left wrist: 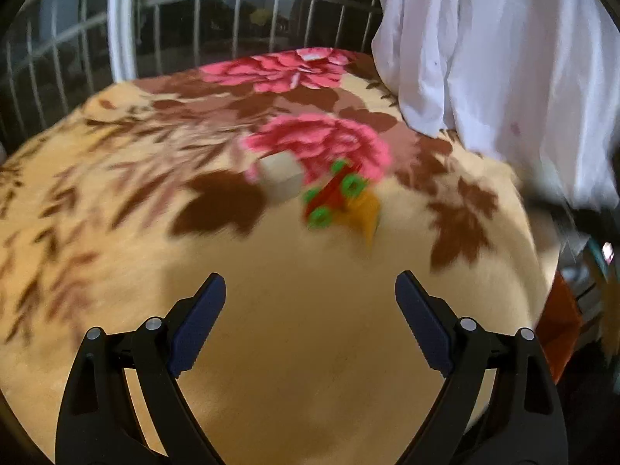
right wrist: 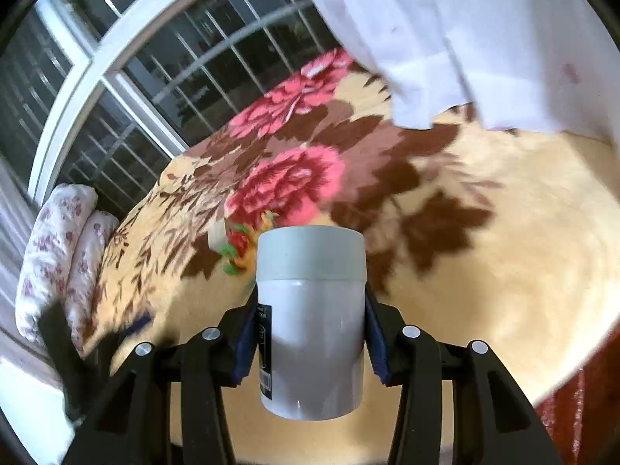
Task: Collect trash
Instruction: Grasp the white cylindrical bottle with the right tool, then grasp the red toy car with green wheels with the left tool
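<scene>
Two hand-held tools hung over a bed spread with a cream blanket (left wrist: 310,348) patterned with pink flowers and brown leaves. The blanket's far edge ran along a barred window (right wrist: 162,77), dark behind its white frame. A white curtain (left wrist: 484,58) draped down onto the far right corner of the bed. In the right wrist view, two flowered pillows (right wrist: 58,255) lay at the left end of the bed, below the window. The right edge of the bed dropped away to a dim, cluttered area that was too blurred to make out. Most of the near half of the blanket lay bare, giving wide room to move.

The left tool (left wrist: 310,290) stood wide open above that bare stretch, with nothing between its dark blue pads (left wrist: 201,321) and nothing touching them. Ahead of it, near the middle of the bed, lay a small pale box (left wrist: 281,178). Just to the right of the box, touching or nearly so, lay a red and orange plastic toy with green wheels (left wrist: 337,197). Both were blurred.

The right tool (right wrist: 310,329) was clamped on a white cylindrical container (right wrist: 310,341) with a pale grey cap. Its pads (right wrist: 374,333) pressed on the two sides of the body below the cap. The container stood upright in the grip, its base clear of the blanket. A dark printed label ran down its left side. Beyond the container, the toy and part of the box showed at its upper left.
</scene>
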`<action>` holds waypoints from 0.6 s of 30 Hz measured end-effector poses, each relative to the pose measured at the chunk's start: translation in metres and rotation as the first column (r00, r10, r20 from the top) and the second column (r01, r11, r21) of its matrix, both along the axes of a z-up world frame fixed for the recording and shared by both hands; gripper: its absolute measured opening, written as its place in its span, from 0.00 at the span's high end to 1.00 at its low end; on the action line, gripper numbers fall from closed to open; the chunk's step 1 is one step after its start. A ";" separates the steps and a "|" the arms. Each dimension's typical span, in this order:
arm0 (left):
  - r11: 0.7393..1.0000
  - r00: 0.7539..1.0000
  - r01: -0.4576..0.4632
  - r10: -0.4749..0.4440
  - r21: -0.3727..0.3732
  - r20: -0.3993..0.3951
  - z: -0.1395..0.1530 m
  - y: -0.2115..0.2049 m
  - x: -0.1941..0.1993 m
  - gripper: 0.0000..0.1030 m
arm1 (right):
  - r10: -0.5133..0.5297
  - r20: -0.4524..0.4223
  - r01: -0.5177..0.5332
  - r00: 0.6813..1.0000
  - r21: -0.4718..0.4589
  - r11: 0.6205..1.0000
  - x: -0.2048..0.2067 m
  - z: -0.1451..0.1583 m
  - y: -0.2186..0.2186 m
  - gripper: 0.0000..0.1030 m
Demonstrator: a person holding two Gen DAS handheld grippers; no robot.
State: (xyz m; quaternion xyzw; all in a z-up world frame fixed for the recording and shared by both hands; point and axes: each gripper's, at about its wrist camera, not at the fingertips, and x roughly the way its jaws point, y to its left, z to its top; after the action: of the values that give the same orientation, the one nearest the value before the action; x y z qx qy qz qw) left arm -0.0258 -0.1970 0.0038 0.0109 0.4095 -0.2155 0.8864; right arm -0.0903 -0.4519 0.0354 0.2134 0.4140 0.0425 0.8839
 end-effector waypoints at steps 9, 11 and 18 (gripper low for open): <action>0.972 1.000 0.018 -0.014 0.234 -0.017 -0.031 -0.039 0.070 0.16 | -0.024 0.108 0.015 0.994 0.079 0.997 -0.061 -0.023 -0.026 0.55; 0.963 1.000 0.028 -0.024 0.267 -0.019 -0.036 -0.043 0.079 0.16 | -0.033 0.125 0.023 0.992 0.078 0.997 -0.063 -0.025 -0.028 0.55; 0.958 0.997 0.063 -0.069 0.281 0.014 -0.040 -0.064 0.098 0.27 | -0.055 0.133 0.048 0.990 0.058 0.997 -0.071 -0.037 -0.034 0.55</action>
State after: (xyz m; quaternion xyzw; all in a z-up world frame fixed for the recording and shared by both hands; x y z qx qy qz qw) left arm 0.0720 -0.2606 -0.0363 0.1524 0.4246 -0.1848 0.8732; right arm -0.1613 -0.4864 -0.0015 0.2450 0.3466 0.0452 0.9043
